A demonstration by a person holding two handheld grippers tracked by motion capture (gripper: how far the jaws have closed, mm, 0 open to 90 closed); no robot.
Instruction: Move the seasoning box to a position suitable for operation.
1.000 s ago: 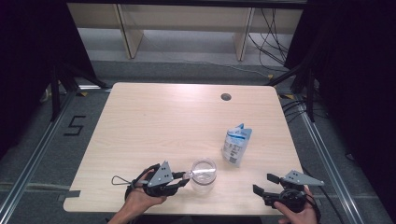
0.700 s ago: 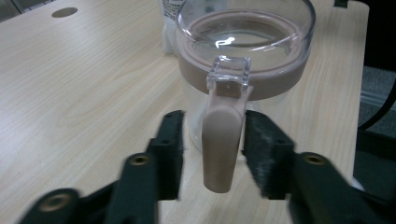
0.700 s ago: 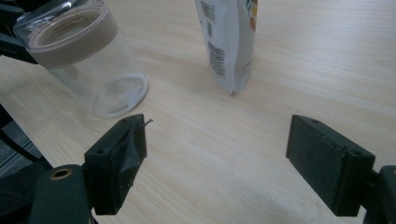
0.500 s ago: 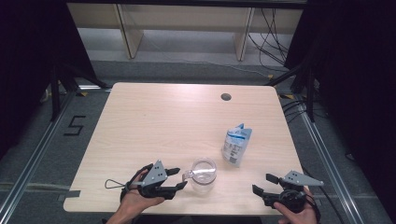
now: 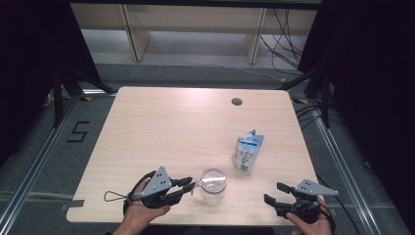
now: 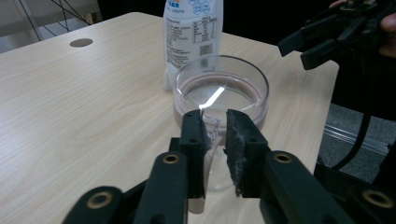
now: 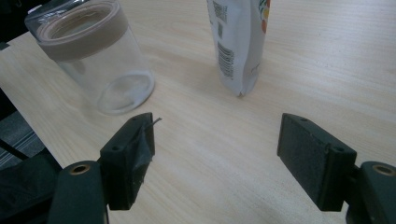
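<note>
A clear glass jar (image 5: 213,182) with a clear lid and a brownish seal ring stands near the table's front edge, also seen close up (image 6: 222,88) and from the right (image 7: 93,51). My left gripper (image 5: 192,185) reaches it from the left. Its jaws (image 6: 215,119) are nearly together on a clear tab at the jar's near rim. A white and blue pouch (image 5: 247,152) stands upright just behind and right of the jar (image 6: 194,28) (image 7: 238,42). My right gripper (image 5: 275,193) sits at the front right, open (image 7: 217,135), nothing between its jaws, apart from both jar and pouch.
The light wooden table (image 5: 161,127) has a round cable hole (image 5: 237,102) at the back right. Its front edge runs just below both hands. Shelving legs and cables lie on the floor beyond the table. A "5" mark (image 5: 78,132) is on the floor at left.
My left hand and gripper have slid a little to the left and toward the front edge, staying at the jar. The jar, pouch and right gripper have hardly moved.
</note>
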